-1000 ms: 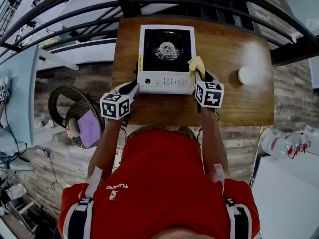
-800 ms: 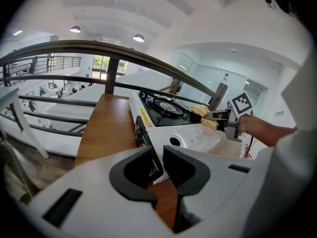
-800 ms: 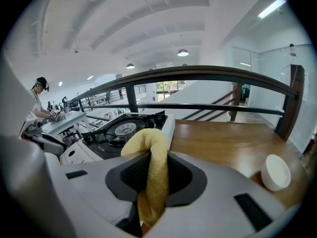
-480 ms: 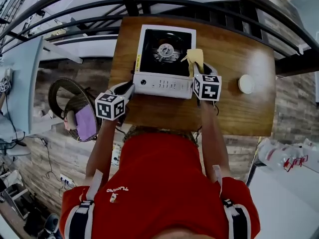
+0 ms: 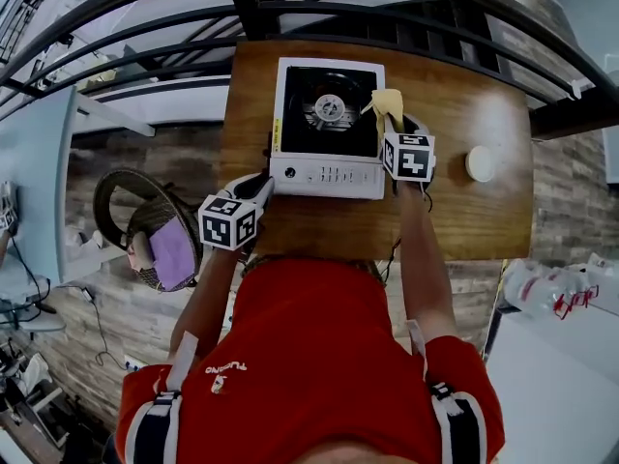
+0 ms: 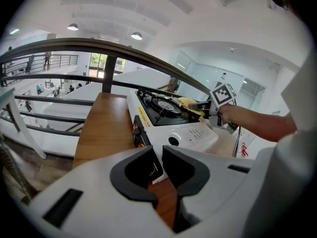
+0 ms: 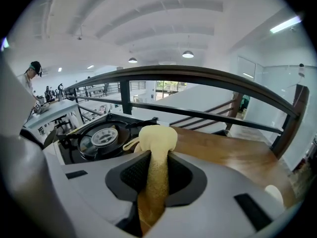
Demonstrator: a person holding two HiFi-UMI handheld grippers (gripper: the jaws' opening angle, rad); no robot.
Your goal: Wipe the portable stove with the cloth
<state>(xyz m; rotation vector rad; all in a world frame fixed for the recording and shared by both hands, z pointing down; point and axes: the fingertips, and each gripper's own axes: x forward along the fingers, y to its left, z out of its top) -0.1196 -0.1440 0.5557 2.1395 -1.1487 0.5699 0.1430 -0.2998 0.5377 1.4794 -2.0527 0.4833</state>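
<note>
The portable stove [image 5: 329, 167], white with a black top and a round burner [image 5: 329, 109], stands on the wooden table [image 5: 464, 211]. My right gripper [image 5: 391, 126] is shut on the yellow cloth [image 5: 387, 102], which lies on the stove top's right edge beside the burner. In the right gripper view the cloth [image 7: 157, 138] bulges from between the jaws, with the burner [image 7: 101, 138] to its left. My left gripper [image 5: 265, 186] stays at the stove's front left corner [image 6: 148, 133]. Its jaws [image 6: 161, 152] are closing to a narrow slit, with no thing seen between the pads.
A small white round object [image 5: 480, 163] lies on the table right of the stove. Dark railing bars [image 5: 290, 8] run just beyond the table's far edge. A wicker basket with something purple in it [image 5: 160, 240] sits on the floor to the left.
My right gripper has slid the cloth along the stove's right side, away from the front panel toward the back. The left gripper has stayed at the front left corner.
</note>
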